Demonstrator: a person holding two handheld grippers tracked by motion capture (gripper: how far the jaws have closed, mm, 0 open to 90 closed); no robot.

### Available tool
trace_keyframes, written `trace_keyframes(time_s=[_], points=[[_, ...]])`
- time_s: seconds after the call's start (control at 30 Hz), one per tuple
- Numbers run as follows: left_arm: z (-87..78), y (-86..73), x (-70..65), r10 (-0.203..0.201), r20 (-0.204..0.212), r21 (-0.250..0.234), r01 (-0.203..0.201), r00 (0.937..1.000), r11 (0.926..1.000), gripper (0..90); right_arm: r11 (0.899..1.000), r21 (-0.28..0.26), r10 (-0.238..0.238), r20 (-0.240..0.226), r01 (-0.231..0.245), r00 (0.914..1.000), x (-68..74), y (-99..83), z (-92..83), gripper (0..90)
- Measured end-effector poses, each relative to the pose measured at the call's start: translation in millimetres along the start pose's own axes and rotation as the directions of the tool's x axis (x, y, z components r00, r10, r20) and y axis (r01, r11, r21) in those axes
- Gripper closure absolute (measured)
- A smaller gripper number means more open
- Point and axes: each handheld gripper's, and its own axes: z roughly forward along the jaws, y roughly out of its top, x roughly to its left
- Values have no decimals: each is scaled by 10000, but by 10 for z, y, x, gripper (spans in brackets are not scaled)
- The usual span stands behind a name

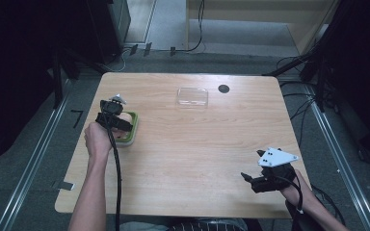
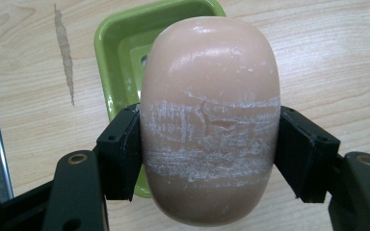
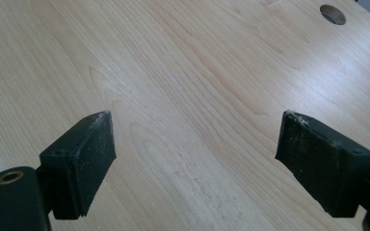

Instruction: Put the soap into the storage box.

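Note:
A peach-coloured oval bar of soap (image 2: pixel 209 125), scuffed white across its middle, is clamped between the two black pads of my left gripper (image 2: pixel 207 154). It hangs just above a green soap dish (image 2: pixel 125 48). In the high view the left gripper (image 1: pixel 120 118) sits over the green soap dish (image 1: pixel 131 137) near the table's left edge, the soap (image 1: pixel 125 117) just peeking out. My right gripper (image 1: pixel 248 179) rests low near the table's front right corner, its jaws wide apart with bare wood between them. In the right gripper view the right gripper (image 3: pixel 195 144) holds nothing.
A clear plastic lid or tray (image 1: pixel 192 96) lies at the back middle of the wooden table (image 1: pixel 197 154). A round cable hole (image 1: pixel 224 88) is just right of it. Cables trail over the floor behind the table.

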Motion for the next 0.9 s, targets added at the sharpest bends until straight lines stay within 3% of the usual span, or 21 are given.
trace_keyframes(time_s=[0.4, 0.9], points=[[2, 55, 21, -77, -126, -413, 72, 9999, 9991, 336, 10000, -26, 13, 4, -13, 10000, -2, 2, 5, 136], [113, 93, 66, -239, -144, -500, 232, 9996, 9985, 336, 10000, 3, 16, -29, -16, 10000, -1, 1, 4, 136]])
